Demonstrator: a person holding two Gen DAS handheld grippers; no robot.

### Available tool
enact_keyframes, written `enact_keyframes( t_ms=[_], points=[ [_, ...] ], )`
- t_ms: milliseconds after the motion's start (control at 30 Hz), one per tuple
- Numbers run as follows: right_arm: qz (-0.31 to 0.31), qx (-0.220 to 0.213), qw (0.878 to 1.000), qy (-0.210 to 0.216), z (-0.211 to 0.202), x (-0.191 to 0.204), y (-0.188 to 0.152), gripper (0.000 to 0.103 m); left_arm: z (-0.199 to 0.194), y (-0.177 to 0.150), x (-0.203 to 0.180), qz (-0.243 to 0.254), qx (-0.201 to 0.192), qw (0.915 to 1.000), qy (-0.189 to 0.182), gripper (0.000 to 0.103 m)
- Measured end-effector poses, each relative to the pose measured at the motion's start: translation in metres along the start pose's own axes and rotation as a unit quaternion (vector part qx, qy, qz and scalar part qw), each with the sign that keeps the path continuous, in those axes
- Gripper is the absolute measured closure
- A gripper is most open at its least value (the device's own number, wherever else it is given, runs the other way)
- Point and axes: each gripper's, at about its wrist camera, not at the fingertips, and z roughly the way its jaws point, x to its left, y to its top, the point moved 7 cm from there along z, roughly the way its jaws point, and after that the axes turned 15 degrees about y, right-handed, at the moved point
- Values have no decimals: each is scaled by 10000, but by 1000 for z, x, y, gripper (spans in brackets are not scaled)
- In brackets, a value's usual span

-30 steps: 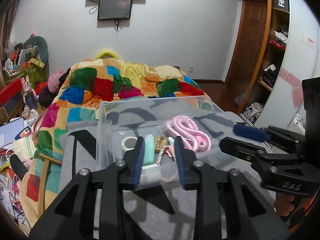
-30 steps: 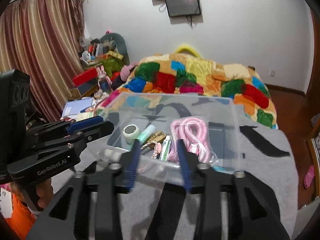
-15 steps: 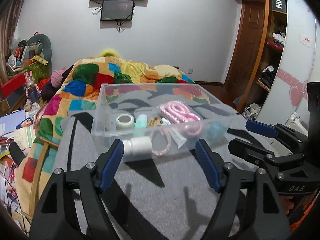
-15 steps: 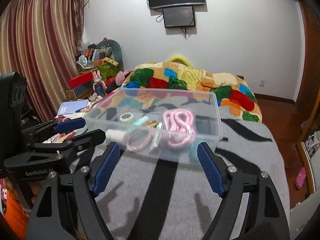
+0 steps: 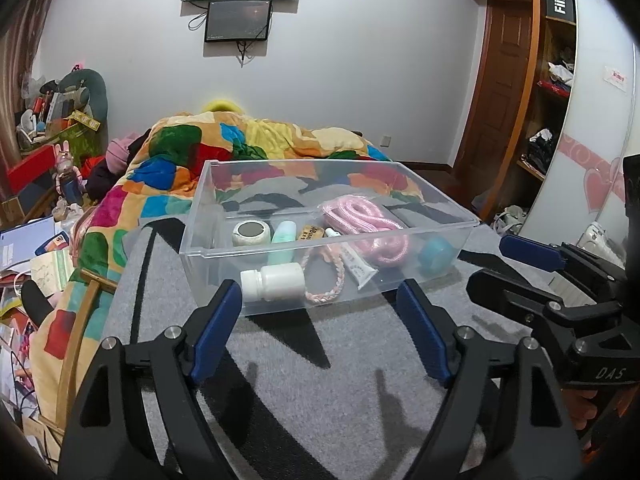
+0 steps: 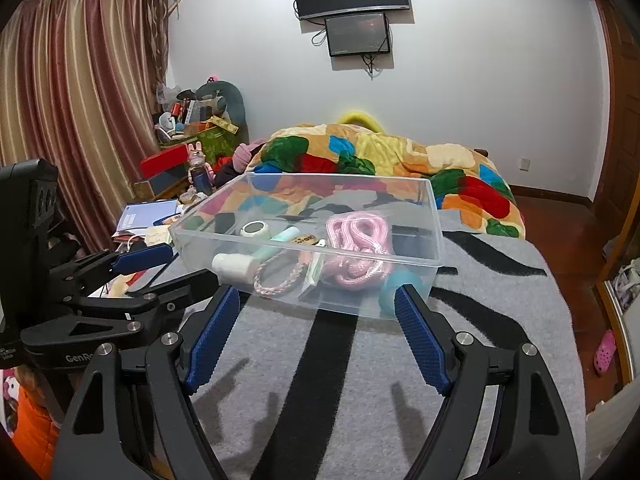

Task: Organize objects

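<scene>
A clear plastic bin (image 5: 208,248) (image 6: 434,240) sits on a grey, black-striped blanket (image 5: 320,380) (image 6: 500,320). Inside lie a pink rope (image 5: 360,220) (image 6: 356,236), a white bottle (image 5: 276,280) (image 6: 234,266), a braided bracelet (image 5: 330,284) (image 6: 276,278), a tape roll (image 5: 251,233) (image 6: 256,230), a green tube (image 5: 283,242), a white tube (image 5: 358,266) and a blue jar (image 5: 436,254) (image 6: 400,286). My left gripper (image 5: 320,328) is open and empty, just short of the bin's near wall. My right gripper (image 6: 316,332) is open and empty, also in front of the bin.
A bed with a colourful patchwork quilt (image 5: 240,152) (image 6: 380,156) lies behind the bin. Cluttered boxes, papers and toys (image 5: 44,184) (image 6: 188,152) fill the left side. A wooden wardrobe and door (image 5: 532,80) stand on the right. Each gripper shows in the other's view.
Both grippers have opened wide and pulled back from the bin's near wall, which they were closed around a second ago. The bin now rests on the blanket.
</scene>
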Motion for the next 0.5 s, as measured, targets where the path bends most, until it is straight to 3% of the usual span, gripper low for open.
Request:
enact_keyframes(
  t_ms=[500],
  points=[
    [37,-11,10000,21,-1,1,-2,26,0,-1,0,8,2,10000,9,19]
  ],
)
